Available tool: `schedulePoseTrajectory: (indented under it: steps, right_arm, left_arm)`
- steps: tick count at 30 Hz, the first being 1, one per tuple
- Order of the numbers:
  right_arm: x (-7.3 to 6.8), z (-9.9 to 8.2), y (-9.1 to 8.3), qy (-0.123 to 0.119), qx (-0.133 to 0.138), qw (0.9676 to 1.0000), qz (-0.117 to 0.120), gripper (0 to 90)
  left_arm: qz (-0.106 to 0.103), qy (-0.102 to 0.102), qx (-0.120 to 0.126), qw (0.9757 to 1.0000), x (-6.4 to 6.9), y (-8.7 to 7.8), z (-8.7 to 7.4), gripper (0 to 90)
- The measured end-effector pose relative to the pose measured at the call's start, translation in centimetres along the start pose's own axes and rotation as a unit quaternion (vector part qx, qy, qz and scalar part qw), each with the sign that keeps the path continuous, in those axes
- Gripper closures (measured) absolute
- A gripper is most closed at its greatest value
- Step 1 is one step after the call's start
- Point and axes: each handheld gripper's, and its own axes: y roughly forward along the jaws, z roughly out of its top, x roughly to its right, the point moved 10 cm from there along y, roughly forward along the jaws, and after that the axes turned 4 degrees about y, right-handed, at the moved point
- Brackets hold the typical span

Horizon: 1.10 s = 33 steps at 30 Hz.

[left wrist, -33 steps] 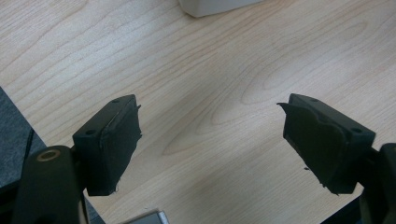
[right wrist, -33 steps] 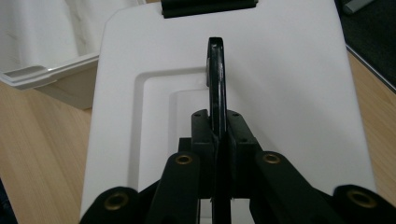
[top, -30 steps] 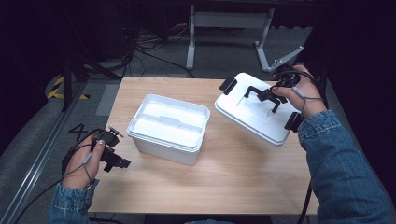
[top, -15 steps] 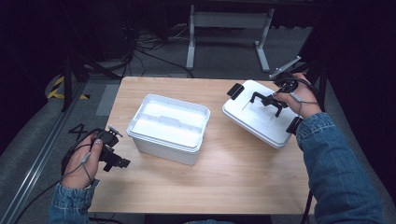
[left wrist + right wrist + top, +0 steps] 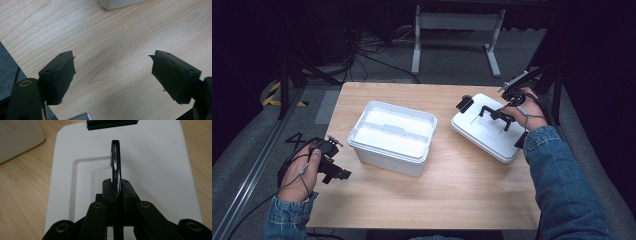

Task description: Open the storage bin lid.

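Lid (image 5: 492,131) off the box (image 5: 392,136), resting at frame right, its handle (image 5: 116,162) pinched by the right gripper (image 5: 495,116). Left gripper (image 5: 113,75) idles wide at lower left. Release probably remains.

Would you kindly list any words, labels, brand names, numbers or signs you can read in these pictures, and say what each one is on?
None: no readable text, number or logo shows on the white lid, its black handle, the open white box or the wooden table. The yellow-black floor stripes are a pattern, not writing.
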Motion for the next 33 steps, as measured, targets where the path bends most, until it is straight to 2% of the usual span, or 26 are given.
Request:
schedulePoseTrajectory:
  steps: [7,15,27,29,33]
  right_arm:
    - [0.4,-0.9,2.0,0.006,-0.005,0.9999,0.009,83.8]
    - [0.9,-2.0,3.5,0.024,-0.007,0.9996,0.016,83.9]
    - [1.2,-3.1,4.6,0.033,-0.009,0.9991,0.025,83.8]
    - [1.2,-3.3,4.9,0.036,-0.009,0.9989,0.028,83.8]
    - [1.3,-3.5,5.1,0.039,-0.009,0.9988,0.029,83.7]
  left_arm:
    - [0.001,0.0,0.0,1.0,-0.1,-0.1,0.0,19.5]
    - [0.001,0.001,0.0,1.0,-0.2,-0.1,-0.1,19.5]
    - [0.003,0.004,-0.002,1.0,-0.3,0.0,0.0,19.5]
    - [0.0,-0.004,-0.004,1.0,-0.2,0.1,-0.1,19.4]
    - [-0.001,-0.004,-0.003,1.0,-0.1,0.1,-0.1,19.4]
